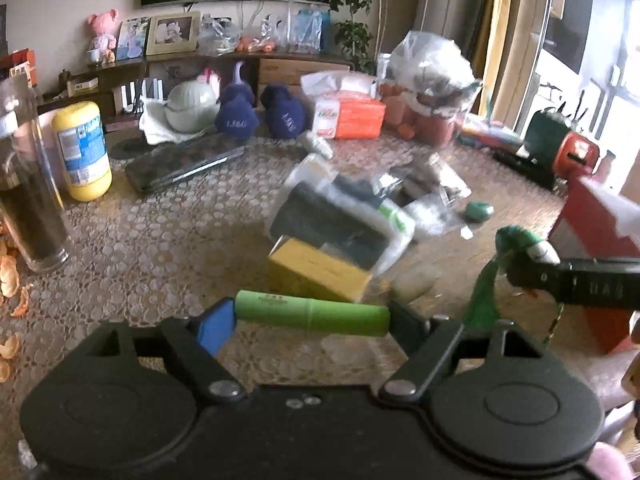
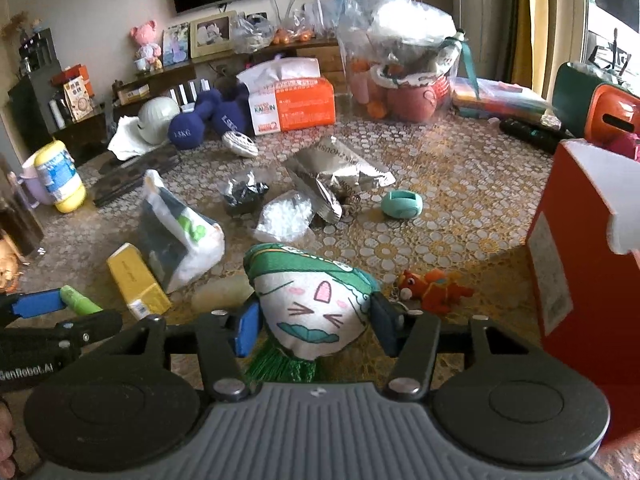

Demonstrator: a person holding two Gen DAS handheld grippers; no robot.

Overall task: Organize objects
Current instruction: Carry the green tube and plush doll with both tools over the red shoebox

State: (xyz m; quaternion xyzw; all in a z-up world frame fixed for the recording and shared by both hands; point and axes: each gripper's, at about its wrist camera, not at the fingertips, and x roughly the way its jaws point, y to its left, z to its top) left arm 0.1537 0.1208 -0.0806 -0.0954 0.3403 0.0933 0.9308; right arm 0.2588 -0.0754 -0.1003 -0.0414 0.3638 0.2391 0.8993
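A green tube [image 1: 312, 314] lies crosswise between the pads of my left gripper [image 1: 310, 320], which is shut on its two ends above the lace tablecloth. In the right wrist view the tube [image 2: 80, 300] shows at the far left with the left gripper [image 2: 60, 312]. My right gripper [image 2: 314, 326] is shut on a soft white and green pouch [image 2: 316, 300] with a cartoon face and a green tassel. From the left wrist view the pouch [image 1: 520, 244] hangs at the right, in the right gripper [image 1: 532, 270].
A yellow box [image 1: 320, 270] and a plastic bag with dark contents [image 1: 340, 216] lie just ahead. An open red carton [image 2: 588, 260] stands at right. An orange plush toy [image 2: 436, 288], mint holder [image 2: 402, 206], foil packets, tissue box [image 2: 292, 100], dumbbells and a yellow bottle [image 1: 82, 152] crowd the table.
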